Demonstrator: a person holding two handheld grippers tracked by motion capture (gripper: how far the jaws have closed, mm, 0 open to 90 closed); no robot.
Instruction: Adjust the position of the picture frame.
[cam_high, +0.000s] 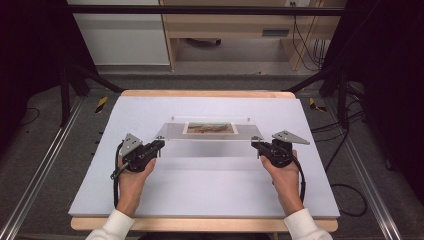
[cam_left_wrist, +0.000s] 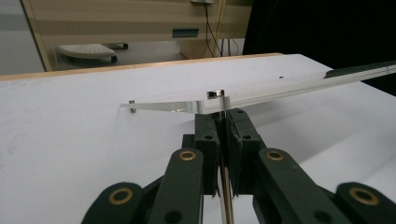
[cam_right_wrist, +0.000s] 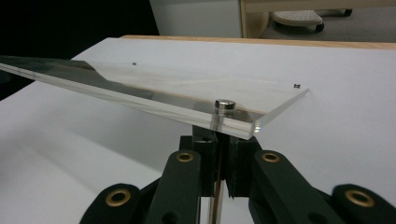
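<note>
acrylic picture frame lifted by two corners

acrylic picture frame (cam_high: 207, 131) is held just above the white table cover (cam_high: 200, 190), in the middle of the table, with its near edge raised and its far edge low or resting; contact at the far edge cannot be made out. a printed picture (cam_high: 209, 128) is sandwiched between the clear plates. the left gripper (cam_high: 159, 144) is clamped on the near left corner and the right gripper (cam_high: 255, 143) on the near right corner; in both gripper views the jaws are seen closed tight beneath a corner, pinching what looks like a thin pin or post under a small round metal stud (cam_right_wrist: 224, 105).

for the step in hand, judged to be a two-handed lift or carry, both hands should be kept level and moved together, so that the plates are not twisted or pulled apart. the grip sits on a very small part, so sudden tilts should be avoided, since the frame could swing or slip. the picture should be kept flat between the plates.

no brand, label or readable writing can be made out anywhere; the picture's content is too small to be told.
</note>
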